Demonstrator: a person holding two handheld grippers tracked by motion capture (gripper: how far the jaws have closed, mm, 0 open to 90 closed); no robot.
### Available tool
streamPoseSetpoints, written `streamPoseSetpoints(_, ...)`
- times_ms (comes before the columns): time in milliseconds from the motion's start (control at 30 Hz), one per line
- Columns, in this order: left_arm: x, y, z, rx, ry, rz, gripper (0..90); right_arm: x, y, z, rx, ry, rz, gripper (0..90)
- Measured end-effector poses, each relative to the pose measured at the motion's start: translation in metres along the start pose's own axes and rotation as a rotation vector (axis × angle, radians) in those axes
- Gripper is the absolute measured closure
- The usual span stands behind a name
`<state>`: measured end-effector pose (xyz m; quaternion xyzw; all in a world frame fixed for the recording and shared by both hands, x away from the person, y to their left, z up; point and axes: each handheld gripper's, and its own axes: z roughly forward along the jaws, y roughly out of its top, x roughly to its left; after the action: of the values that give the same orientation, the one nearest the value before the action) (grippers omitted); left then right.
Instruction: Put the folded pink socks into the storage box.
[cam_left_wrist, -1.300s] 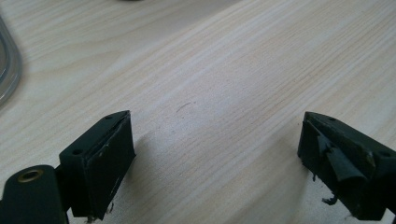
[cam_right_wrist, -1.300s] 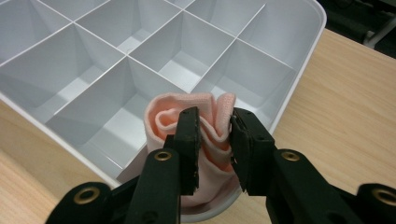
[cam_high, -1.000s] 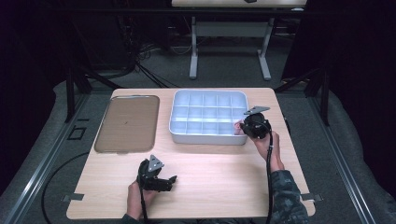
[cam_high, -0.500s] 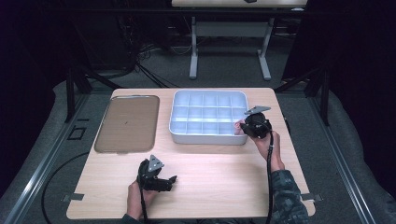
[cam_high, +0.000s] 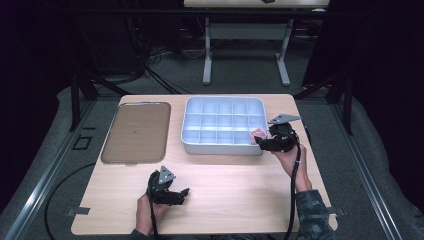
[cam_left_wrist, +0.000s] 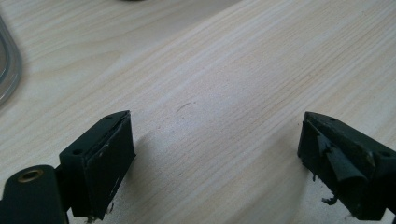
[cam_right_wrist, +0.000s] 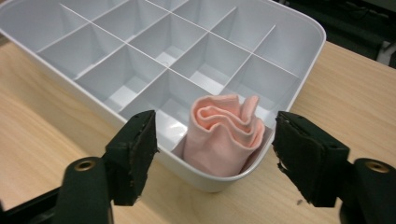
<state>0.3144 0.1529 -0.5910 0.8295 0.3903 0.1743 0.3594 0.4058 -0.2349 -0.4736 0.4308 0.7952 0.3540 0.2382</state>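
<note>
**Pink cloth stands in the corner cell, right jaws apart around it**

The wooden table carries everything; its near edge is cut off by the bottom of the high view. On its left part lies a flat brown tray, of which the left gripper view catches just a sliver of rim at the left border. Right of the tray sits the white compartment box, its far cells cropped in the right gripper view. The left gripper rests low over bare wood near the front edge, jaws wide apart with nothing between them; one pad's lining looks torn. The right gripper hangs at the box's near right corner; its jaws have just been opening and touch nothing. Between them, in the corner cell, stands a folded pink cloth, its lower part hidden behind the box wall.
</note>
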Motion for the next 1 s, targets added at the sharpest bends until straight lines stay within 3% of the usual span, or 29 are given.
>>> streamPoseSetpoints(300, 0.0, 0.0, 0.0, 0.0, 0.0, 0.0, 10.4, 0.02, 0.0, -0.033, -0.024, 0.013, -0.048, 15.5)
streamPoseSetpoints(500, 0.0, 0.0, 0.0, 0.0, 0.0, -0.001, 10.4, 0.029, -0.008, -0.049, -0.041, 0.011, -0.068, 14.2)
streamPoseSetpoints(767, 0.0, 0.0, 0.0, -0.001, 0.0, -0.001, 10.4, 0.036, -0.029, -0.066, -0.077, 0.008, -0.053, 7.0)
streamPoseSetpoints(1000, 0.0, 0.0, 0.0, 0.0, 0.0, 0.0, 10.4, 0.04, -0.049, -0.075, -0.072, 0.003, -0.042, 4.0)
